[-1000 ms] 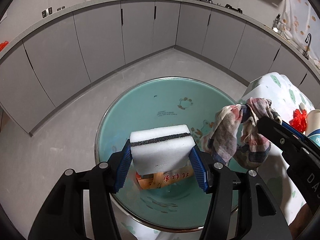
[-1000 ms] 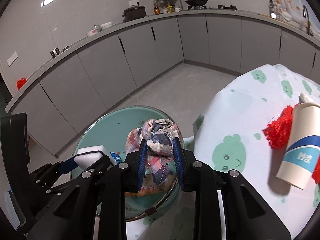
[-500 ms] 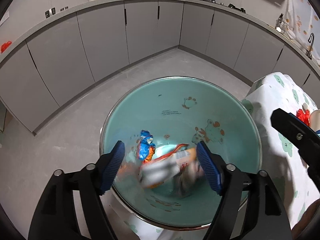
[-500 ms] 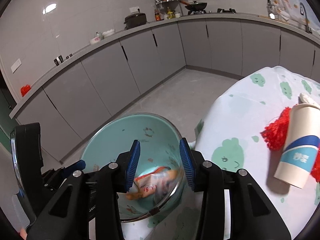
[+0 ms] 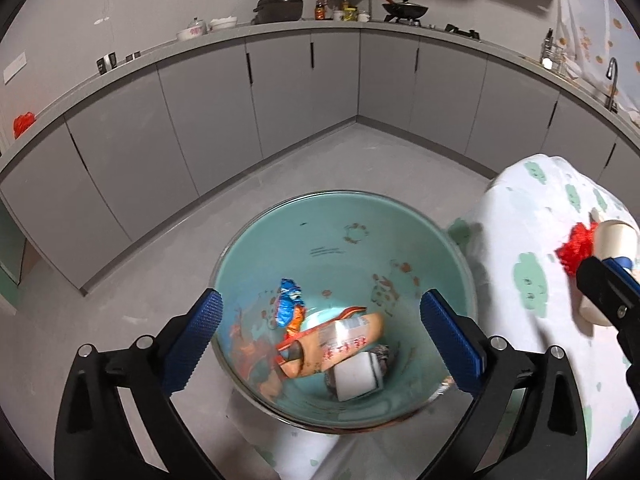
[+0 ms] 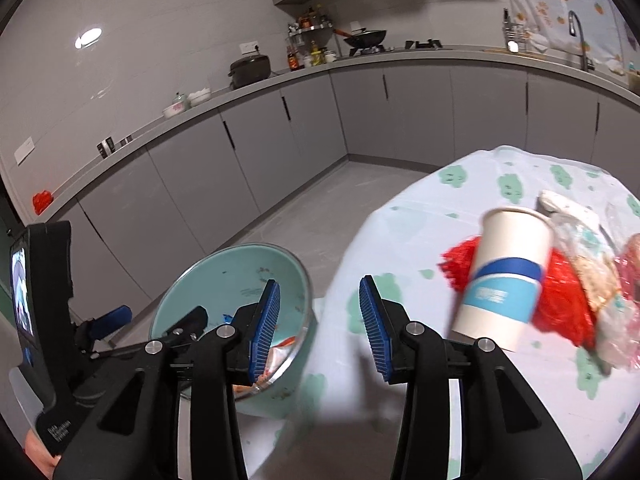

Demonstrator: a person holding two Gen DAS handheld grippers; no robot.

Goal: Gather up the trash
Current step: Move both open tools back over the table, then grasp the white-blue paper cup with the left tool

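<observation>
A teal basin (image 5: 344, 216) (image 6: 208, 280) holds the trash: a white sponge (image 5: 356, 374), an orange wrapper (image 5: 336, 342), a blue wrapper (image 5: 289, 304) and a bit of checked cloth (image 5: 382, 354). My left gripper (image 5: 320, 340) hangs above the basin, its jaws still opening wide with nothing between them. My right gripper (image 6: 318, 322) is over the table's left edge beside the basin, jaws still opening and empty. To its right stands a white paper cup (image 6: 504, 276) with a blue band, with red shreds (image 6: 456, 268) behind it.
The table carries a white cloth with green cloud prints (image 6: 480, 176). Crumpled clear wrappers (image 6: 592, 264) lie behind the cup at the right. Grey cabinets (image 5: 200, 112) with a worktop run around the room, and grey floor (image 5: 320, 160) lies beyond the basin.
The left gripper let go of the sponge and the right let go of the checked cloth; both now lie in the basin. Both grippers rose, and the right swung toward the table and cup.
</observation>
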